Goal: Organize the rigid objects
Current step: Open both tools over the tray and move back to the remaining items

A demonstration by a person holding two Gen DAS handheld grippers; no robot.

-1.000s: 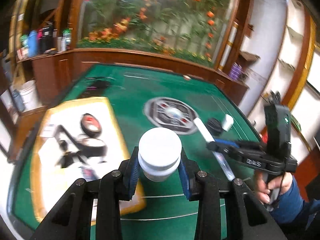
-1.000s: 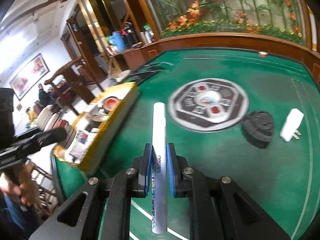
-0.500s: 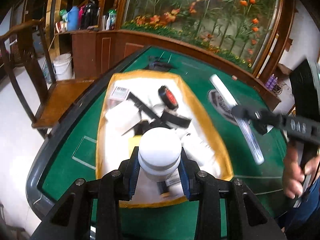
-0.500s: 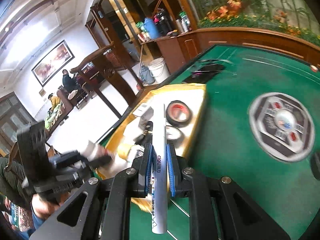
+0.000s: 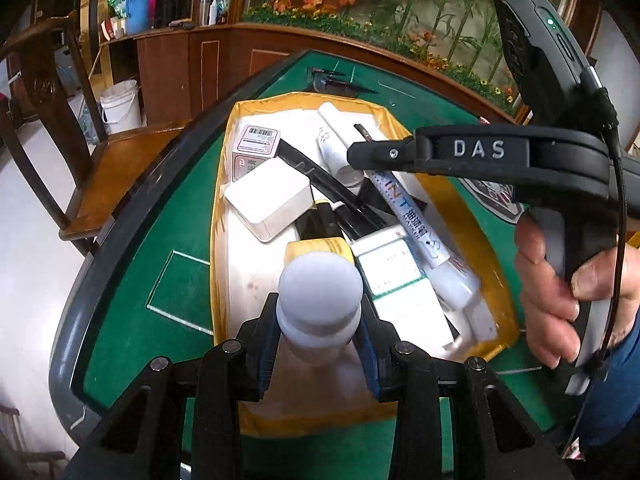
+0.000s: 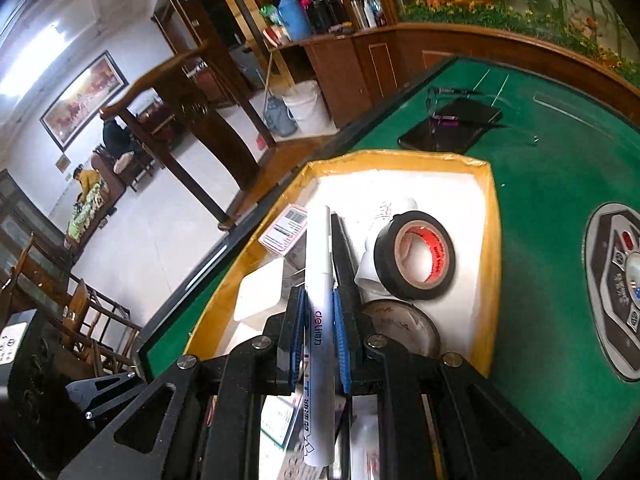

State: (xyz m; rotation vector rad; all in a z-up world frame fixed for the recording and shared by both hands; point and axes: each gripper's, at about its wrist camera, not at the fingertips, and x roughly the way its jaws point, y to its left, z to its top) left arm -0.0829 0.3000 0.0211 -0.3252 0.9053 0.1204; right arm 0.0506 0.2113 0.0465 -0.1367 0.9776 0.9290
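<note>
My left gripper (image 5: pixel 318 320) is shut on a white capped bottle (image 5: pixel 320 292) and holds it over the near end of the yellow-rimmed tray (image 5: pixel 224 184). My right gripper (image 6: pixel 318 316) is shut on a white marker pen (image 6: pixel 318 280) and holds it over the same tray (image 6: pixel 494 240). In the left wrist view the right gripper (image 5: pixel 354 154) comes in from the right with the marker (image 5: pixel 408 208) above the tray's clutter.
The tray holds a white box (image 5: pixel 268 196), a labelled box (image 5: pixel 256 144), a black tape roll (image 6: pixel 414 256), a round tin (image 6: pixel 400 324), black sticks and cartons. A black wallet (image 6: pixel 452 128) lies beyond it on the green table (image 6: pixel 540 184). A wooden chair (image 5: pixel 80 128) stands left.
Both grippers moved down and closer over the tray, each keeping its object. The right gripper with the marker now hangs over the tray's middle.
</note>
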